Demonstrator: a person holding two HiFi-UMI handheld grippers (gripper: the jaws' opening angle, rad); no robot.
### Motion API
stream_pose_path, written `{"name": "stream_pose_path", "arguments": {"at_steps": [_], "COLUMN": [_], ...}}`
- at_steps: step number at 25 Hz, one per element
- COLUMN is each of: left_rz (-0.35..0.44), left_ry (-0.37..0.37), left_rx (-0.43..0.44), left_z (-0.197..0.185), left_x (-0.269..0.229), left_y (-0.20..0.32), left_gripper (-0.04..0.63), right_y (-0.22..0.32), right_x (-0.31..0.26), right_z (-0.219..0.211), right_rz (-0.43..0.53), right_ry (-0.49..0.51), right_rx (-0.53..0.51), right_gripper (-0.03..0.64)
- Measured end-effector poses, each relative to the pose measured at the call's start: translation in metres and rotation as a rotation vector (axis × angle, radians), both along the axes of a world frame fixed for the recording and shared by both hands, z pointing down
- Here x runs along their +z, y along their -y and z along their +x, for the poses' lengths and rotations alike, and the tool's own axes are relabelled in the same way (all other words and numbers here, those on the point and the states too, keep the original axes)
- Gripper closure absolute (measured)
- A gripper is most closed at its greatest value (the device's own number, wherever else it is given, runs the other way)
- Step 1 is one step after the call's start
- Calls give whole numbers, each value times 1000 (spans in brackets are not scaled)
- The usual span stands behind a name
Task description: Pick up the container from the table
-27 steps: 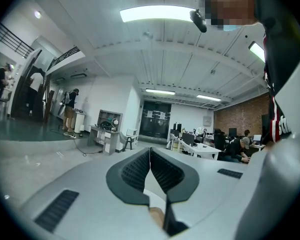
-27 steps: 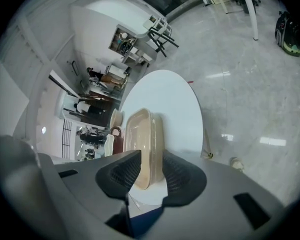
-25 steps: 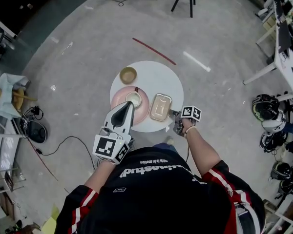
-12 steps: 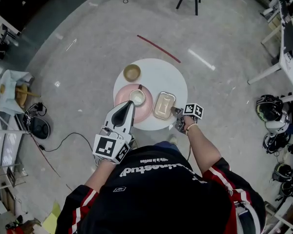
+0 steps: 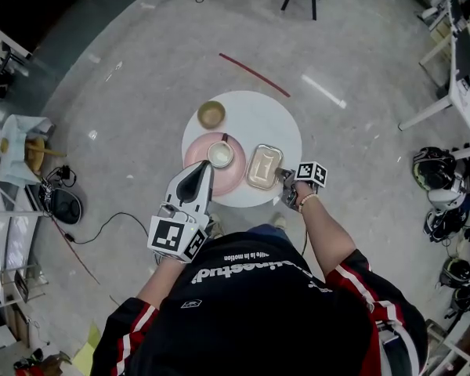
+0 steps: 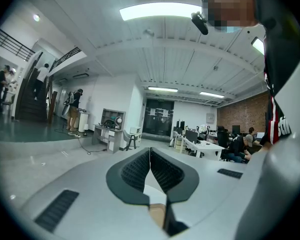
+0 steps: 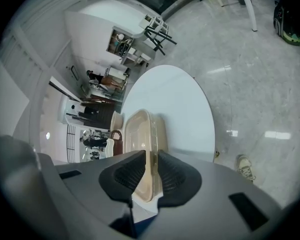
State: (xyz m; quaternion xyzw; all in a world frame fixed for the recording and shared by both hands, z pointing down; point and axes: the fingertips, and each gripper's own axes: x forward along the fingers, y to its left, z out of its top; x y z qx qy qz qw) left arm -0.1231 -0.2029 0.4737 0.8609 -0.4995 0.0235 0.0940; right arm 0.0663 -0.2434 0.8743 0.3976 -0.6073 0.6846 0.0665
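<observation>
A beige rectangular container (image 5: 264,167) with a clear lid sits on the round white table (image 5: 258,116), at its near right. My right gripper (image 5: 283,175) reaches in from the right. Its jaws have just been closing and now pinch the near rim of the container (image 7: 140,134), which stands between the pads of the right gripper (image 7: 151,159). My left gripper (image 5: 206,165) hovers over the near edge of the pink plate (image 5: 196,151). The pads of the left gripper (image 6: 150,151) meet with nothing between them.
On the pink plate stands a small white cup (image 5: 220,154), and a tan bowl (image 5: 211,114) sits at the table's far left. A red strip (image 5: 254,74) lies on the floor beyond. Helmets (image 5: 432,169) and a desk (image 5: 462,77) are off to the right.
My right gripper's jaws have narrowed onto the container's near rim. The left gripper has stayed where it was, still shut.
</observation>
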Motion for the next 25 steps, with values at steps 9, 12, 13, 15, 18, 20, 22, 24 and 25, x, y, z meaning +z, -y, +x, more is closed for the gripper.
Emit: {"name": "stream_pose_path", "arguments": {"at_steps": [9, 12, 13, 15, 18, 20, 22, 24, 25], "left_rz": [1, 4, 5, 7, 9, 8, 10, 10, 9], "left_ry": [-7, -9, -10, -14, -19, -28, -39, -42, -42], "left_rx": [4, 5, 4, 6, 7, 6, 5, 3, 0], "left_z": [1, 2, 2, 2, 3, 3, 3, 1, 0], "left_x": [4, 2, 0, 0, 0, 0, 2, 2, 1], "left_y": [-1, -2, -2, -4, -5, -7, -10, -11, -11], "left_gripper": [571, 571, 571, 571, 571, 571, 571, 571, 571], "right_y": [-3, -3, -4, -5, -6, -8, -10, -11, -11], "right_x": [0, -4, -6, -8, -11, -14, -16, -19, -21], "right_z": [1, 2, 1, 0, 1, 3, 5, 5, 6], "right_rz": [8, 21, 28, 42, 58, 64, 71, 79, 82], "right_ry": [2, -1, -2, -2, -3, -8, -11, -11, -10], "right_rx": [-1, 3, 5, 10, 22, 33, 40, 48, 56], "right_gripper": [561, 561, 563, 563, 563, 564, 564, 565, 563]}}
